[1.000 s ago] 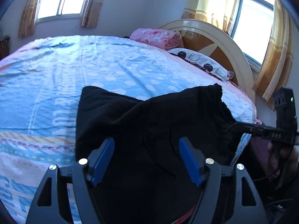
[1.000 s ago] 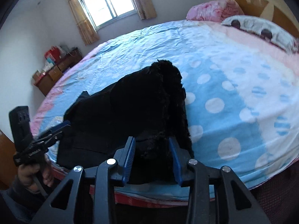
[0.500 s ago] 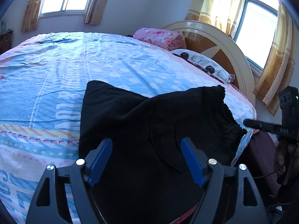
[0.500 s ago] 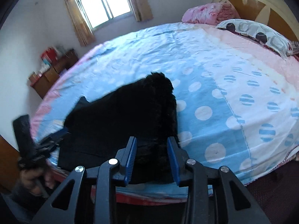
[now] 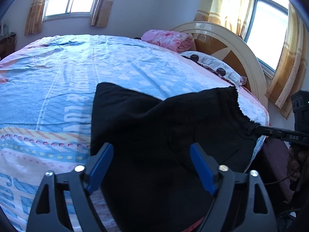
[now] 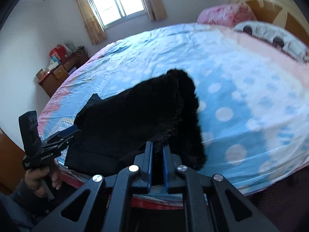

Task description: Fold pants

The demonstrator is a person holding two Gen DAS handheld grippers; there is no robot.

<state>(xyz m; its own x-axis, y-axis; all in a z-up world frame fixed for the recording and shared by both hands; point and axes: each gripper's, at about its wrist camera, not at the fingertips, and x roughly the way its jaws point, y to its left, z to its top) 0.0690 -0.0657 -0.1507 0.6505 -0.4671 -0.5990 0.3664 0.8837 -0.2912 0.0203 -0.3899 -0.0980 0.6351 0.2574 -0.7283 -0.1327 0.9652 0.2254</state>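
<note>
The black pants (image 5: 154, 127) lie partly folded near the front edge of the bed (image 5: 58, 89), on its blue and pink patterned sheet, with some cloth spilling over that edge. They look thick and fleecy, with a nubbly pile along the waistband end, so I judge them soft, limp and fairly light, not slippery and in no way fragile; they will sag and drape wherever they are not held up, and several layers will bunch thick in a pinch. The best holds seem to be the corners and hems, where the doubled cloth gives a firm edge. The right hand-held gripper (image 6: 157, 155) is closing, its blue pads pressed on a fold of the fuzzy end of the pants at the bed's edge. The left hand-held gripper (image 5: 152, 166) is opening wide, with the pants spread below and between its fingers but nothing pinched. No container shows near the pants; only a pink bundle (image 5: 170, 38) and a pillow (image 5: 212, 67) rest by the headboard.
</note>
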